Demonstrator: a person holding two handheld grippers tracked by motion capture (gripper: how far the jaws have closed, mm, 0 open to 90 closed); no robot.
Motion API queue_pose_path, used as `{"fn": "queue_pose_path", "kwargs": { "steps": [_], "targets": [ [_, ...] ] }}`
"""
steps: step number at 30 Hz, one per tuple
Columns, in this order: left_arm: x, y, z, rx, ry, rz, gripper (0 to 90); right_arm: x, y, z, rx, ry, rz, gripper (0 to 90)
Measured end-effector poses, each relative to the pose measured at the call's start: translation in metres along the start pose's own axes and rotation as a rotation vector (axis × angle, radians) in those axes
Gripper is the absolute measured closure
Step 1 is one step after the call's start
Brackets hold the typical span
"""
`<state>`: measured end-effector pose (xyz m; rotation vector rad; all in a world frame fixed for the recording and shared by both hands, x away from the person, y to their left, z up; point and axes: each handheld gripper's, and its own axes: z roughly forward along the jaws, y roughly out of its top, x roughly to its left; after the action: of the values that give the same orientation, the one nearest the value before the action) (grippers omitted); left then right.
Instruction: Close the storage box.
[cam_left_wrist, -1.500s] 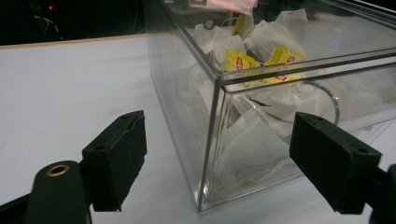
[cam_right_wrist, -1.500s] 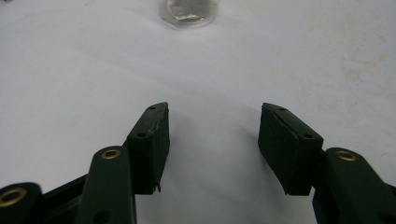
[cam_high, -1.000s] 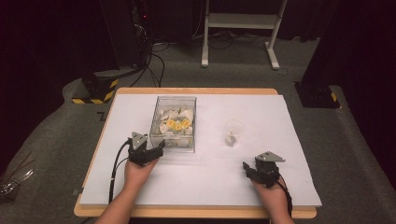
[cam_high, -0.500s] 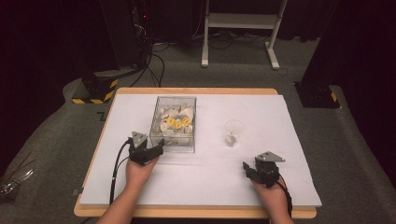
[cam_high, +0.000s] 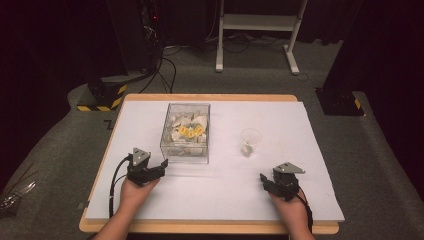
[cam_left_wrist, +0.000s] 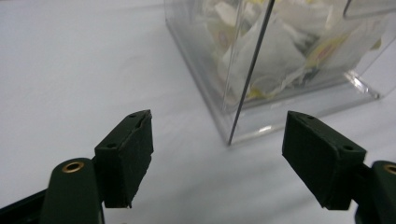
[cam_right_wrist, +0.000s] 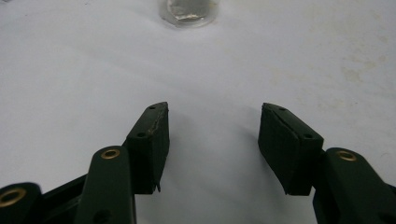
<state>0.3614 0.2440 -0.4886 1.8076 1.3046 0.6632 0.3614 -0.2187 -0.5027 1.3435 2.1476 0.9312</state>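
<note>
A clear plastic box (cam_high: 184, 150) holding several white and yellow sachets (cam_high: 189, 130) stands left of centre on the white table sheet. A small clear cup (cam_high: 250, 142) stands to its right. My left gripper (cam_high: 161, 167) hovers low at the box's near left corner, jaws open and empty. In the left gripper view that corner of the box (cam_left_wrist: 280, 70) rises just beyond the left gripper (cam_left_wrist: 224, 147). My right gripper (cam_high: 263, 180) rests near the front right, open with nothing between its jaws. The right gripper (cam_right_wrist: 212, 135) points over bare sheet toward the cup (cam_right_wrist: 189, 9).
The white sheet (cam_high: 225, 195) covers a wooden table whose front edge (cam_high: 200, 227) lies close to both hands. Beyond the table are a dark floor, cables and a white metal stand (cam_high: 255, 30). A black-and-yellow block (cam_high: 105, 95) sits at the far left.
My left gripper has shifted a little to the left and back toward the front edge, away from the box. The right gripper has stayed put.
</note>
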Motion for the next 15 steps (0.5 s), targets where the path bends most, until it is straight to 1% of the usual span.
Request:
{"fn": "queue_pose_path", "kwargs": {
  "steps": [2, 8, 10, 12, 15],
  "targets": [
    [0.006, -0.004, -0.006, 0.026, -0.002, 0.013, 25.0, 0.0, 0.0, 0.0, 0.0, 0.0, -0.001, 43.5],
    [0.021, -0.018, -0.022, 0.088, -0.004, 0.035, 24.9, 0.0, 0.0, 0.0, 0.001, -0.003, 0.0, 43.4],
    [0.025, -0.023, -0.027, 0.115, 0.002, 0.053, 24.9, 0.0, 0.0, 0.0, 0.001, -0.004, -0.001, 43.4],
    [0.028, -0.028, -0.031, 0.136, 0.022, 0.077, 24.7, 0.0, 0.0, 0.0, 0.001, -0.006, -0.003, 43.4],
    [0.033, -0.033, -0.036, 0.156, 0.036, 0.082, 24.2, 0.001, 0.0, 0.0, 0.002, -0.006, -0.001, 43.4]
  ]
}}
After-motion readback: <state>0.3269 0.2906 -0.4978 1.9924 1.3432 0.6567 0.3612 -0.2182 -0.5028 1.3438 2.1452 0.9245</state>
